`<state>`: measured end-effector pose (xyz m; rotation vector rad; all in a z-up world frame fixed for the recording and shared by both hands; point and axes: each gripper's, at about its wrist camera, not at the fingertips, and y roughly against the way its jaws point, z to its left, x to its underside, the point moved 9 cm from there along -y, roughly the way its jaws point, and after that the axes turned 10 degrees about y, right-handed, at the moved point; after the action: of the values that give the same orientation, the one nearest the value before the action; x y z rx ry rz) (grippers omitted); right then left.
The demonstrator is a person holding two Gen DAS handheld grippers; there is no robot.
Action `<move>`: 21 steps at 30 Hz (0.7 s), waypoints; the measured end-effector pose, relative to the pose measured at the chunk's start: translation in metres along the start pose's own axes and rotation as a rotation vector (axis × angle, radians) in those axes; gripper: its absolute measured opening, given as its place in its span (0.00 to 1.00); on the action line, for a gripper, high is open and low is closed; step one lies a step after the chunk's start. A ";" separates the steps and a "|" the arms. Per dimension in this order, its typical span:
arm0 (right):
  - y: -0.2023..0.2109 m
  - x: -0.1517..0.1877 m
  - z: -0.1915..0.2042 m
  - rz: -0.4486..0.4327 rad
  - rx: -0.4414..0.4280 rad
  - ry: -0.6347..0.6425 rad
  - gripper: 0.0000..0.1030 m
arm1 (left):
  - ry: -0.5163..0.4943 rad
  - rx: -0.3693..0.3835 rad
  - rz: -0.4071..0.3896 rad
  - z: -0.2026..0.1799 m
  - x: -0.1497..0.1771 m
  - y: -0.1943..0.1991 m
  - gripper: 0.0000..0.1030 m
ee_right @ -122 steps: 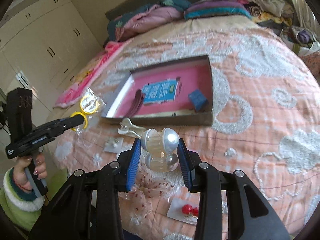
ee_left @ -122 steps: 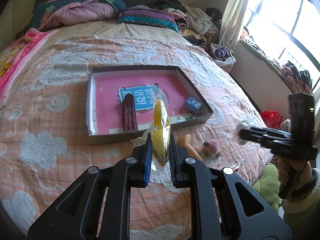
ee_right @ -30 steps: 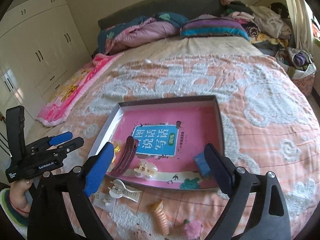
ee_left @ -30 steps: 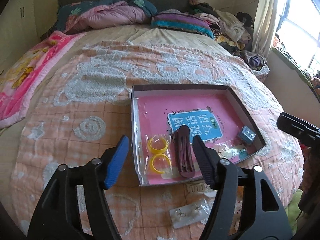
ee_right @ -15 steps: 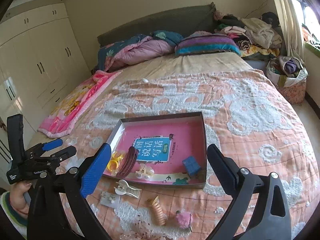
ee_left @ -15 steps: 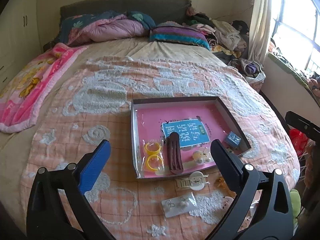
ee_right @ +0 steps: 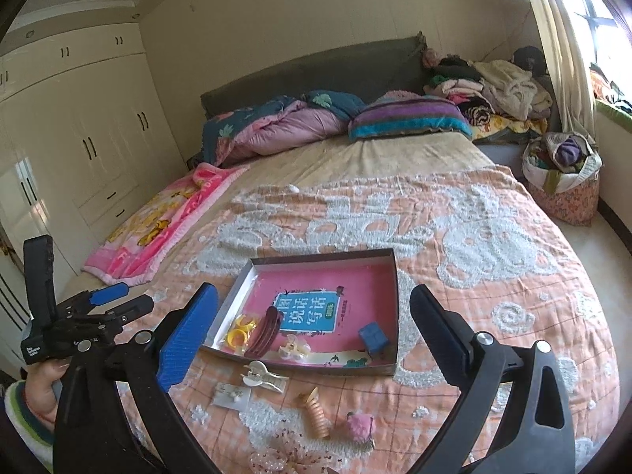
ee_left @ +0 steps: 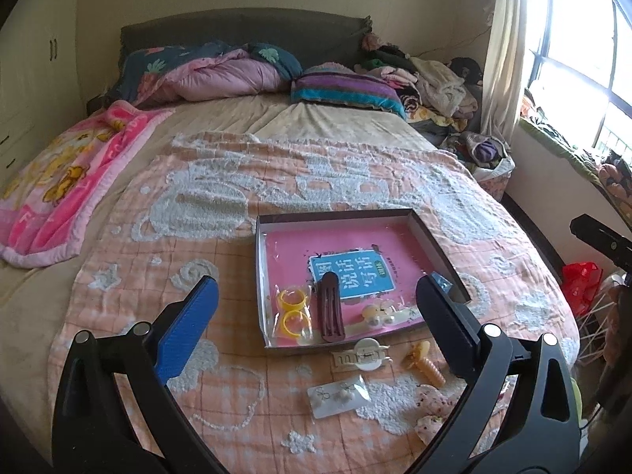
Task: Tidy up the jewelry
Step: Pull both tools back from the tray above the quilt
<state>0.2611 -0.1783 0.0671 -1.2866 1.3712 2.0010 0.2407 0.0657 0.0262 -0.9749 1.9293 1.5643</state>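
Through the left wrist camera I see my left tongs released, spread wide, nothing between them; the jaws have just been opening. Ahead of them lies the shallow cardboard tray on the bed's peach quilt, with broad bare quilt to their left and beyond the tray's far rim. Inside, near the front wall, sit a clear packet of yellow rings, a dark red ribbed hair clip and a pale pearly clip, on a glossy pink liner. Between the tongs and the tray's front edge, a white claw clip, a card of earrings and an orange spiral tie lie on the nubbly quilt.

Through the right wrist camera my right tongs also stand released and empty, their jaws having just been opening. The tray lies straight ahead, a small blue box in its near right corner. A pink fluffy piece rests below the tongs' gap. Left of them, a hand holds the other tongs.
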 end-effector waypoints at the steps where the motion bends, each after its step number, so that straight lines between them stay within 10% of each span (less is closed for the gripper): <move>1: 0.004 -0.001 0.001 -0.007 0.002 0.003 0.94 | -0.003 0.002 -0.003 -0.001 0.000 0.002 0.91; 21: 0.054 0.015 0.012 -0.031 0.003 0.071 0.95 | -0.046 0.052 -0.008 -0.032 0.033 0.036 0.91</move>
<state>0.2088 -0.1945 0.0831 -1.3811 1.3771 1.9495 0.1940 0.0303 0.0327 -0.9163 1.9223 1.5108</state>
